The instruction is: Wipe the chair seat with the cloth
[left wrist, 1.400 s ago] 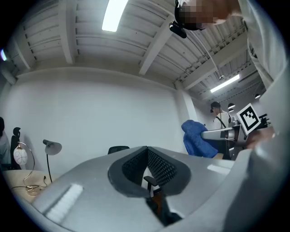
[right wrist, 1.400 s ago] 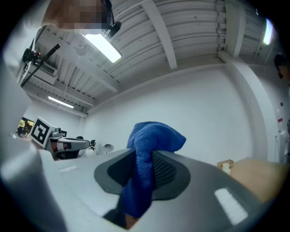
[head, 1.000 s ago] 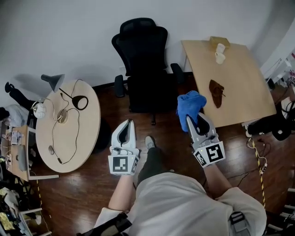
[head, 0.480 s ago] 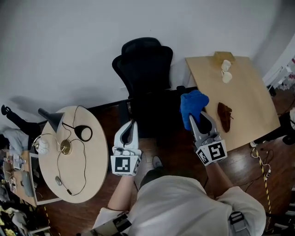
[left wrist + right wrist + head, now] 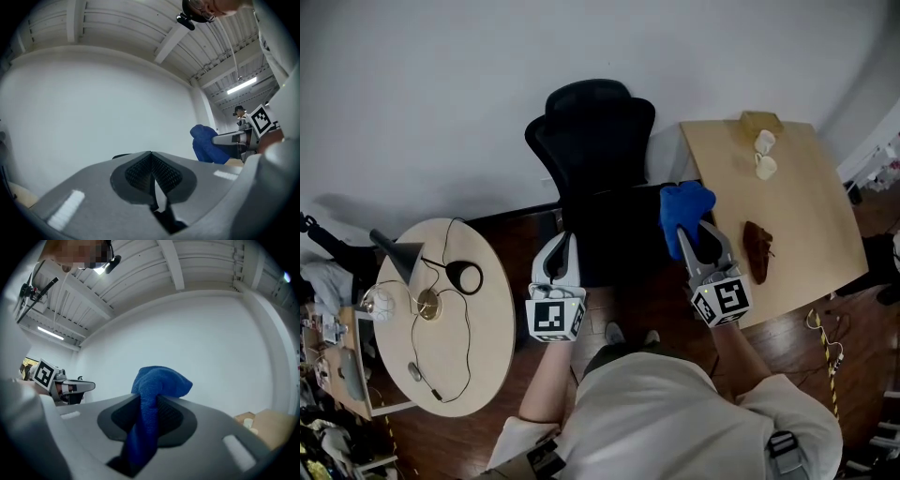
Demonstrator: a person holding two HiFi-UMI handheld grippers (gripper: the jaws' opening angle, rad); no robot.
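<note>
Two tools are up near the black chair (image 5: 598, 131). The right hand-held gripper (image 5: 695, 231) is clamped on the blue cloth (image 5: 682, 208) — bunched above its tips, at the seat's (image 5: 614, 246) right side. The left hand-held gripper (image 5: 566, 238) is closed, holding nothing.

Chair seat (image 5: 609, 239) edge behind blue cloth (image 5: 684, 208); small pale items (image 5: 763, 155) on desk (image 5: 802, 202) indistinct.

We read the cloth (image 5: 684, 208) as napped blue fabric, matt. Chair (image 5: 598, 141) at 12 o'clock: black, matt, mesh-look back. Left gripper (image 5: 151, 157) and right gripper (image 5: 149, 401): matt grey plastic shells, with dark, finely ribbed pads (image 5: 165, 174). Rectangular table (image 5: 806, 187) at 2 and round table (image 5: 478, 309) at 8: pale smooth wood. Floor (image 5: 652, 298): dark wood, slight sheen.
</note>
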